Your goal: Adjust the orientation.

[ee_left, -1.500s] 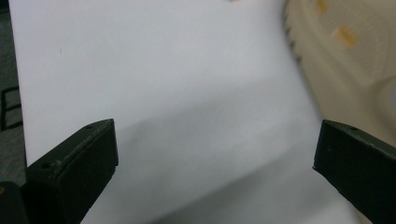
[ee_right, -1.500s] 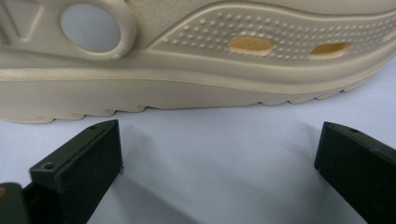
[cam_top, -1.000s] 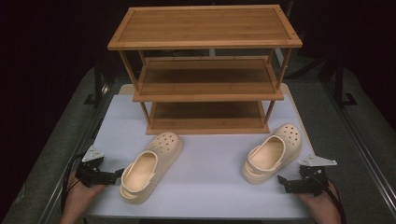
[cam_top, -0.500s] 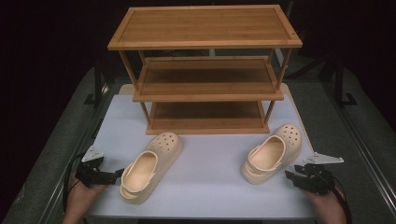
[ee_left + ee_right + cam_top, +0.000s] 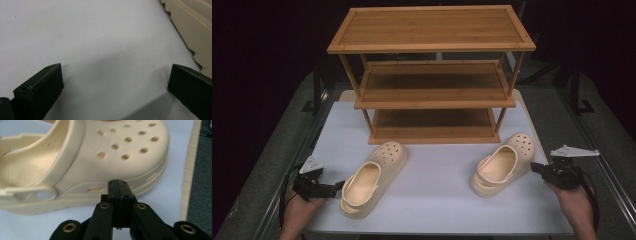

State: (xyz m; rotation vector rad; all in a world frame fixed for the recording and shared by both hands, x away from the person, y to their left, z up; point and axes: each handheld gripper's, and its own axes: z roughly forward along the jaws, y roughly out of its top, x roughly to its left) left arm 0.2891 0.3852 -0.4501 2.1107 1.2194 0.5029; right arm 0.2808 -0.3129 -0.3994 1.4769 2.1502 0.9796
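Two cream clogs on a white mat (image 5: 437, 200), in front of a three-tier bamboo shoe rack (image 5: 432, 75) at the mat's far end. All three shelves bare.

Left clog (image 5: 372, 177) sits left of centre, toe angled toward the rack, heel toward the person. Right clog (image 5: 502, 164) is further right, toe also angled away and to the right, near the mat's right edge.

Left gripper (image 5: 332, 189) rests low at the mat's left side, tips just beside the left clog's heel. In the left gripper view its jaws stand wide apart with bare mat between them – clog sole edge (image 5: 192, 30) at upper right, close to the right jaw, contact unclear.

Right gripper (image 5: 537, 167) is held just off the outer side of the right clog. In the right gripper view (image 5: 117, 187) its jaws are pressed flat together, nothing between them – tip right at the ribbed sole sidewall (image 5: 100, 165) under the perforated toe; touching or a hair off, cannot tell.
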